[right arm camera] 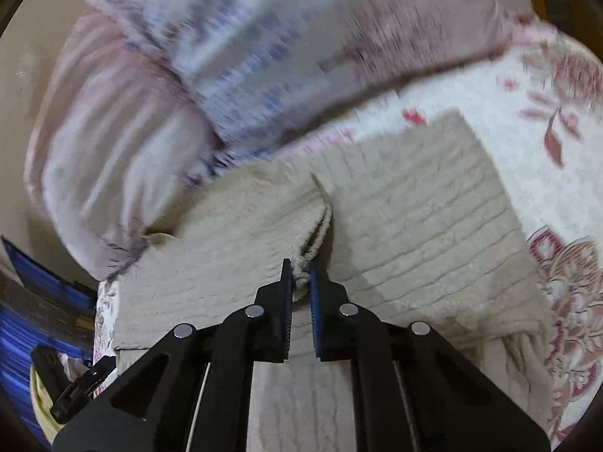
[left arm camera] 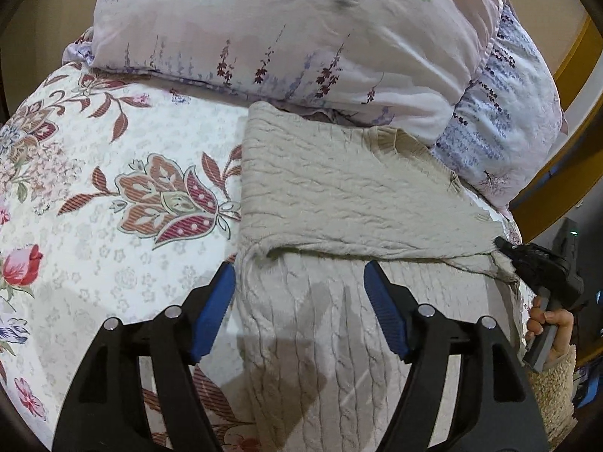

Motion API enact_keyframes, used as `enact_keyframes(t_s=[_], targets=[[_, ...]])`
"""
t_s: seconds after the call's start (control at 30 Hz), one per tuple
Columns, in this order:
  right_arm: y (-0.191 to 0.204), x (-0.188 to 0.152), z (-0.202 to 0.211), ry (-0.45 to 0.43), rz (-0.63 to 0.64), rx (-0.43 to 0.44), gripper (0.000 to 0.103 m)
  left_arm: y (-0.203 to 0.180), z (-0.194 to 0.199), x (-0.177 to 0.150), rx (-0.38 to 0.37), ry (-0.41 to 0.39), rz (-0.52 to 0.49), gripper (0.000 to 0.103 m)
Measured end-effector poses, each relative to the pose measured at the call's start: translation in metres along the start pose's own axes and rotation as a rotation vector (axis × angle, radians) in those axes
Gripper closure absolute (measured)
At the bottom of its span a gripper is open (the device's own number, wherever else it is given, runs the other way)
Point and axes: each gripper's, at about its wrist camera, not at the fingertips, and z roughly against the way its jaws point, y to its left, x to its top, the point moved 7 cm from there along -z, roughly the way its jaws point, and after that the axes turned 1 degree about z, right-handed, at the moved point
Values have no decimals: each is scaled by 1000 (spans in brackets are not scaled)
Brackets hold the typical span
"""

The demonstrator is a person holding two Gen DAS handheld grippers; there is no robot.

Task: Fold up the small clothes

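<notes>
**Clerk:** Jaws, left gripper (left arm camera: 299,293): recorded as standing wide, nothing between the pads, hovering over the lower part of the cream cable-knit sweater (left arm camera: 339,203). Jaws, right gripper (right arm camera: 300,282): recorded as closed on a bunched edge of the same sweater, the knit pinched between the blue pads.

**Checker:** Item placement, left to right?

**Clerk:** Floral bedsheet (left arm camera: 113,158) at left, bare. Sweater at centre, spread on the sheet, its upper portion already laid over the lower so that a fold line is seen across the middle. Pillow, lavender print (left arm camera: 286,30), behind it; a second pillow with blue print (left arm camera: 501,113) at right, the sweater's collar end lying just beside it. The right gripper and the person's hand (left arm camera: 550,324) are noted at the sweater's right edge in the left wrist view.

**Checker:** Handling note for the step in hand?

**Clerk:** Judged as a side fold. The pinched edge should be lifted only enough to clear the knit and carried across level, so the layer beneath is not dragged. The free gripper is best brought down on the near-left edge, so both corners travel together and the fold stays square.

**Checker:** Containers?

**Clerk:** None identified with certainty. A blue ribbed object (right arm camera: 41,301) is partly seen at the right wrist view's left edge; contents cannot be told.
</notes>
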Motion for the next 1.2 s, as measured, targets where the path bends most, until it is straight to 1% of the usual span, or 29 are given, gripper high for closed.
enact_keyframes(t_s=[0.03,0.1,0.13,0.2,0.27,0.4,0.5,0.6,0.7,0.73,0.77,0.8,0.83,0.87,0.9,0.97,1.1,1.2], targets=[[6,0,13,-41,22,12,94,1,0,-1,0,0,-4,32],[15,-1,29,-83,47,17,94,-1,0,-2,-3,0,-9,31],[16,-5,36,-96,65,4,94,-1,0,-3,-6,1,-10,31],[13,-14,35,-75,81,-34,94,-1,-1,-4,-10,6,-9,31],[5,-22,31,-51,77,-54,94,0,-2,-6,-14,13,-3,31],[-2,-25,31,-47,58,-51,94,2,-2,-10,-27,19,7,31],[-5,-28,29,-45,67,-74,94,2,1,-13,-34,18,7,31],[-13,-33,10,2,92,-149,94,2,4,-18,-49,16,10,31],[-11,-32,6,3,138,-177,94,2,10,-25,-75,13,22,31],[-10,-32,9,4,137,-173,92,1,12,-27,-83,12,27,31],[-10,-33,13,5,123,-152,82,2,15,-31,-95,10,32,31],[-11,-33,16,5,114,-140,68,2,16,-33,-103,10,37,31],[-12,-34,25,2,98,-111,61,3,19,-37,-112,8,42,31],[-13,-35,30,-4,93,-98,52,3,22,-40,-121,8,47,31],[-15,-37,37,-12,89,-87,49,4,25,-43,-133,8,56,31],[-23,-41,54,-24,81,-75,49,4,30,-50,-158,10,71,31],[-56,-56,89,-10,-1,-36,49,4,40,-65,-209,10,107,33],[-82,-70,111,-10,-55,-45,49,3,47,-78,-238,10,130,37]])
